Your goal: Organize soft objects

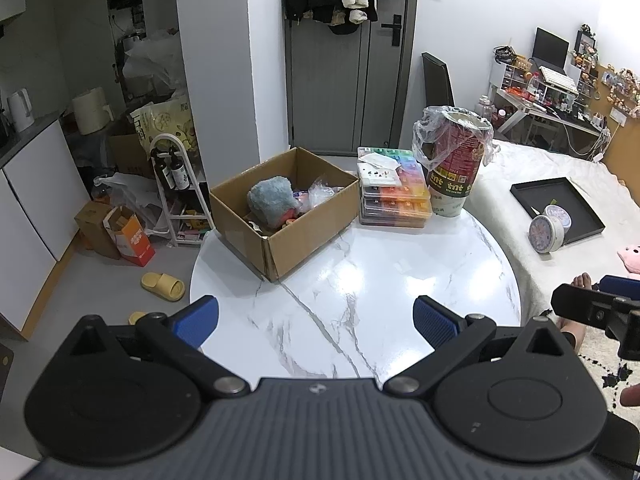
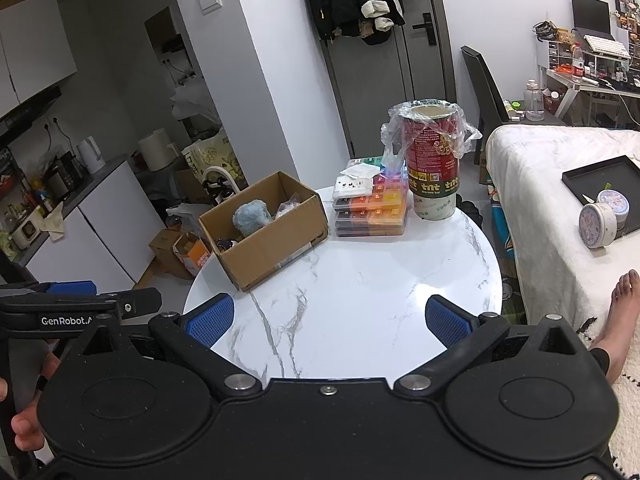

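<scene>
An open cardboard box point(image 1: 304, 236) stands on the far left of a round white marble table point(image 1: 360, 288). Inside it lie a blue-grey plush toy point(image 1: 270, 198), a clear plastic bag point(image 1: 322, 194) and small coloured items. The box point(image 2: 272, 252) and the plush point(image 2: 250, 216) also show in the right wrist view. My left gripper point(image 1: 316, 322) is open and empty above the table's near edge. My right gripper point(image 2: 328, 320) is open and empty over the near edge too. A pink plush point(image 1: 630, 258) lies on the bed at the far right.
Stacked colourful organiser cases point(image 1: 394, 196) and a tall red can lined with a plastic bag point(image 1: 456, 160) stand at the back of the table. A bed point(image 2: 560, 200) with a black tray point(image 1: 560, 208) and a round tin point(image 1: 546, 230) lies to the right. A bare foot point(image 2: 620, 308) is by the bed.
</scene>
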Action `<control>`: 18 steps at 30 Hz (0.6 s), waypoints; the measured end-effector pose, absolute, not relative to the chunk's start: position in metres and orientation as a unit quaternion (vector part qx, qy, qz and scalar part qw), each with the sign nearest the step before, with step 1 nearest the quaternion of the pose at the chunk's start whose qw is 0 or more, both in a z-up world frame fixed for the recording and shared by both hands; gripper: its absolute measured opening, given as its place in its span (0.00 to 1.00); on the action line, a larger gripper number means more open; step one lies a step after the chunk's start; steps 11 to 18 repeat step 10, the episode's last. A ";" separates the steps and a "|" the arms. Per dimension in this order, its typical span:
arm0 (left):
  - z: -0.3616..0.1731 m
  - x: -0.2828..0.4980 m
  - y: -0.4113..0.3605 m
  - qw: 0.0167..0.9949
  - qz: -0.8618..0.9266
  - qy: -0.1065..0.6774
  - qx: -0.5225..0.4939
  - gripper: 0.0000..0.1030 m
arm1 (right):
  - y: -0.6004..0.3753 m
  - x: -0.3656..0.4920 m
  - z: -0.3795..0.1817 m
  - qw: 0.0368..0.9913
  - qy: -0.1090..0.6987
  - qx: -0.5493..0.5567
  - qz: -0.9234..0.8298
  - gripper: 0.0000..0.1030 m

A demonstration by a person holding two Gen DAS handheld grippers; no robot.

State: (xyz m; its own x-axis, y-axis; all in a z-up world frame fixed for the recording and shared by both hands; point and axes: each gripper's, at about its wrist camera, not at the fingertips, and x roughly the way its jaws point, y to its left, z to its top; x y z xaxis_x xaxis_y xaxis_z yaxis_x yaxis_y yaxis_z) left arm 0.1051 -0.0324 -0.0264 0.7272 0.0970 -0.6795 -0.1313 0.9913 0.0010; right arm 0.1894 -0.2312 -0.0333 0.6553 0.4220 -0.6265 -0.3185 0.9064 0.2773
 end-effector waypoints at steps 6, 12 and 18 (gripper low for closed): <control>-0.028 0.105 -0.032 0.928 0.062 0.367 -0.024 1.00 | -0.231 0.192 -0.037 0.905 0.367 0.071 0.202 1.00; -0.030 0.108 -0.031 0.928 0.061 0.367 -0.020 1.00 | -0.233 0.193 -0.037 0.905 0.366 0.076 0.201 1.00; -0.030 0.108 -0.031 0.928 0.061 0.367 -0.020 1.00 | -0.233 0.193 -0.037 0.905 0.366 0.076 0.201 1.00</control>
